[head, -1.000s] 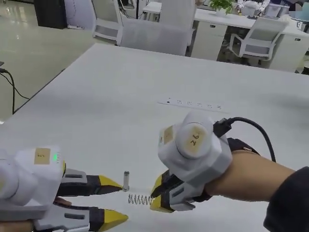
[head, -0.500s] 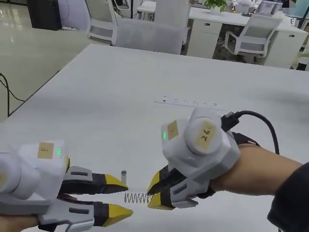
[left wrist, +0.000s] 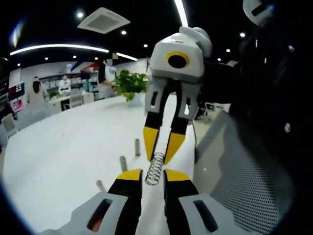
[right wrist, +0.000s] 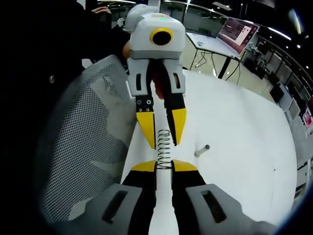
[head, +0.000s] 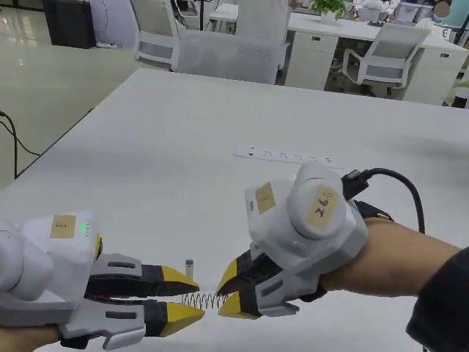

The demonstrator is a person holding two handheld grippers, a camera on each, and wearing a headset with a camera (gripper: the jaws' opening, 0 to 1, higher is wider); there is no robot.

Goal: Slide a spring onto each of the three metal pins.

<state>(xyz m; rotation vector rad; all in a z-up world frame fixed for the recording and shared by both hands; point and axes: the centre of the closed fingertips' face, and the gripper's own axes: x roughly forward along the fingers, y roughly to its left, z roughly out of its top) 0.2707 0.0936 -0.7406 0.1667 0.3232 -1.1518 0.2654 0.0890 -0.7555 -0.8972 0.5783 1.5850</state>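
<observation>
I see bright, even overhead light on the table (head: 220, 132); ceiling strips (left wrist: 54, 48) flare (fisheye edges bend), soft shadows, focus sharp.

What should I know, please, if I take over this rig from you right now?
Right gripper: shut on one end of the spring, held roughly level.
Left gripper: open, jaws either side of the spring's free end, not clamped.
Three metal pins stand upright on the white table beside the grippers, all bare.
Done: no pin has a spring. Left: slide a spring onto each of the three.
</observation>
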